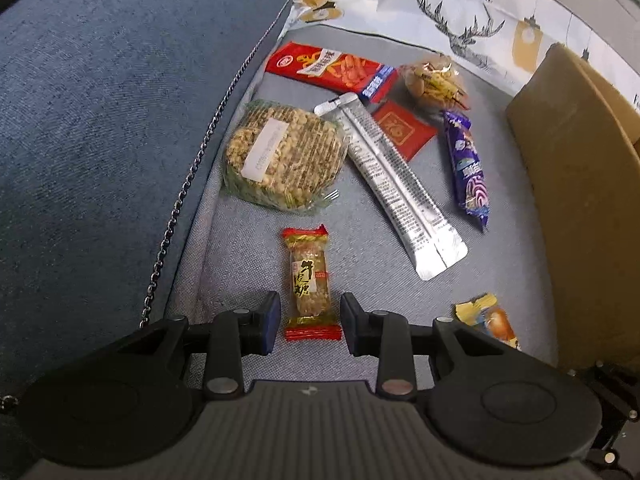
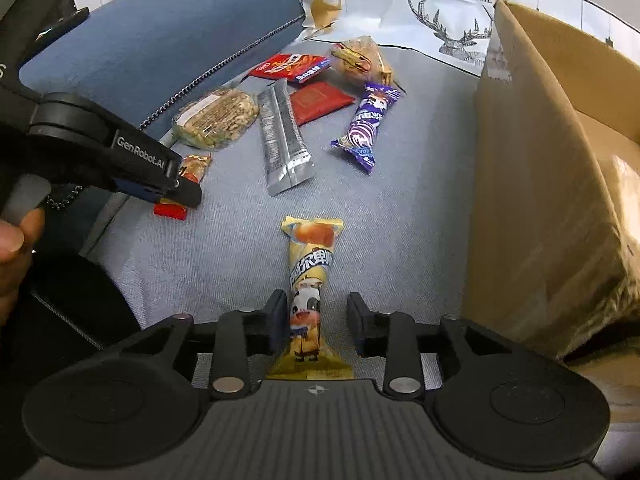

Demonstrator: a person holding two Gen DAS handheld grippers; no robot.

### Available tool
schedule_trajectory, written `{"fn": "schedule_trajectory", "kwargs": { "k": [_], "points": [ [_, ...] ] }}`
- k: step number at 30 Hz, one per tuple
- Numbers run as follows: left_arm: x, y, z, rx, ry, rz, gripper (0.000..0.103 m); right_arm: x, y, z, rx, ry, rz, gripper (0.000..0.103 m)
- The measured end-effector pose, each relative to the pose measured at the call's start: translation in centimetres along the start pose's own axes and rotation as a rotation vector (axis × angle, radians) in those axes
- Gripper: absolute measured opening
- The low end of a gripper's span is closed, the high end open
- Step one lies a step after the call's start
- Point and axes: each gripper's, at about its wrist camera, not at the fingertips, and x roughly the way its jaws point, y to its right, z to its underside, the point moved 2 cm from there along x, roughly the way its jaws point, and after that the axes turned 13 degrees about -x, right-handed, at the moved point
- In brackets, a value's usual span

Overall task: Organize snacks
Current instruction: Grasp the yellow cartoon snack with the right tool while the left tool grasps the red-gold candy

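We held the left gripper (image 1: 306,318) astride the red-ended candy (image 1: 311,285) on the grey cushion (image 1: 360,264) — jaws released, gaps visible. Our right gripper (image 2: 317,322) straddled the yellow cow-print candy (image 2: 310,280), unclenched — one pad just beside it, cardboard box (image 2: 532,184) alongside.

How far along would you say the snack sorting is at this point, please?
Early. Done: nothing visibly; what the cardboard box holds is unclear. In hand: the left gripper straddles the red-ended candy, and the right gripper straddles the yellow cow-print candy, with gaps at the pads, neither lifted. Left: the rice cake, silver sachet, purple candy and red packets lie loose.
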Motion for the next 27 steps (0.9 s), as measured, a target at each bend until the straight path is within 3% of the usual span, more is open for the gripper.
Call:
{"fn": "schedule_trajectory", "kwargs": {
  "k": [2, 4, 6, 11, 15, 19, 27],
  "points": [
    [0.1, 0.2, 0.0, 0.010, -0.001, -0.013, 0.035, 0.2, -0.1, -0.1, -0.010, -0.002, 0.002, 0.033],
    [0.0, 0.3, 0.0, 0.015, 0.002, -0.021, 0.027, 0.2, -0.1, -0.3, -0.023, -0.005, 0.013, 0.018],
    [-0.1, 0.3, 0.1, 0.014, 0.010, -0.018, 0.020, 0.2, -0.1, -0.4, -0.021, -0.005, 0.009, 0.013],
    [-1.4, 0.1, 0.4, 0.019, 0.048, 0.049, 0.019, -0.6, 0.0, -1.0, -0.009, 0.030, 0.039, 0.013],
    [-1.3, 0.7, 0.9, 0.084, -0.003, 0.108, 0.019, -0.6, -0.2, -1.1, -0.007, 0.027, 0.059, 0.013],
    [-0.5, 1.5, 1.3, 0.135, -0.080, 0.133, 0.020, 0.3, 0.0, -0.7, 0.035, -0.035, 0.053, 0.015],
    [-0.4, 1.5, 1.1, 0.157, -0.082, 0.132, 0.021, 0.3, -0.2, -0.5, 0.035, -0.055, 0.070, 0.019]
  ]
}}
